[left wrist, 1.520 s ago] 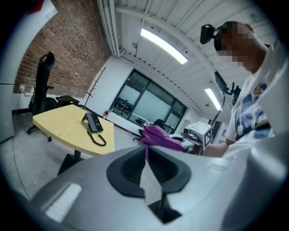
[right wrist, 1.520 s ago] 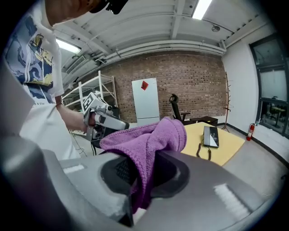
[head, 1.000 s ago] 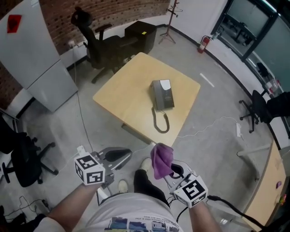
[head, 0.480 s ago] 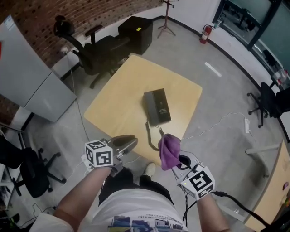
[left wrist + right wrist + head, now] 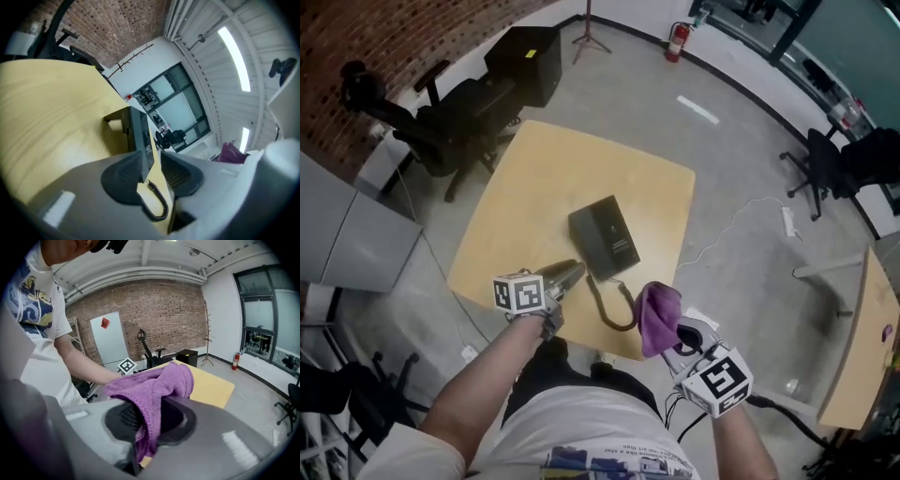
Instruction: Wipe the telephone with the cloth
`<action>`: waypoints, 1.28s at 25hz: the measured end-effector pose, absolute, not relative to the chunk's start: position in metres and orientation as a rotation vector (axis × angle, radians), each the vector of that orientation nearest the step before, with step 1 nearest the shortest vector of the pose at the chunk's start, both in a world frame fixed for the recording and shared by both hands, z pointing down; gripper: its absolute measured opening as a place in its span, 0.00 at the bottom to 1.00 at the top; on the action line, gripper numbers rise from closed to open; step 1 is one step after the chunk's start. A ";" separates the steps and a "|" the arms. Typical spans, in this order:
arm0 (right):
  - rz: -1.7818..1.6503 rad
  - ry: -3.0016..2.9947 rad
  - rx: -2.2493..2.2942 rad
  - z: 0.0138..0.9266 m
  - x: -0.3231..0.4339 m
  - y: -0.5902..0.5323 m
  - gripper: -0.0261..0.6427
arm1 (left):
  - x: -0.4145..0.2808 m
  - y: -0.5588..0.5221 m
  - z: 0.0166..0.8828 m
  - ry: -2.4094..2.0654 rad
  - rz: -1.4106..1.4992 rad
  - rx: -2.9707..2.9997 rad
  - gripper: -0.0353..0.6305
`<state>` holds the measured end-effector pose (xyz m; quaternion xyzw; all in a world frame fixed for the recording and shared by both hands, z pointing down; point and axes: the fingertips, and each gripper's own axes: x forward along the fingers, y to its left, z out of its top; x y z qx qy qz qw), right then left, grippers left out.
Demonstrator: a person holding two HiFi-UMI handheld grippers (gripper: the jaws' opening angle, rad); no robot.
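Approaching, no wipe yet: R gripper fingers clamped on cloth, L gripper fingers apart, just been opening, nothing btwn, near telephone at mid bench; next prob steady it w/ L, lower cloth on.

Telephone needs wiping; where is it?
In the head view, the telephone lies near the middle of the table, its coiled cord looping toward the near edge.

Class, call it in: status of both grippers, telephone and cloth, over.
Left gripper jaws just opened wider, empty, tips by telephone. Right gripper shut on purple cloth, not yet on telephone. Coiled cord lies between them.
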<state>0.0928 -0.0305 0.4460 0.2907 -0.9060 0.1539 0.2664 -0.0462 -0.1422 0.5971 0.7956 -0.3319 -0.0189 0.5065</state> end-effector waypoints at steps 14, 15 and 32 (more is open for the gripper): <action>0.488 -2.287 0.928 0.440 0.084 -0.039 0.10 | -0.020 -0.189 0.631 -0.696 -0.112 1.783 0.24; 0.485 -2.285 0.934 0.440 0.084 -0.040 0.11 | -0.019 -0.190 0.630 -0.691 -0.120 1.777 0.22; 0.429 -2.337 0.949 0.437 0.086 -0.053 0.10 | -0.019 -0.182 0.590 -0.667 -0.153 1.838 0.17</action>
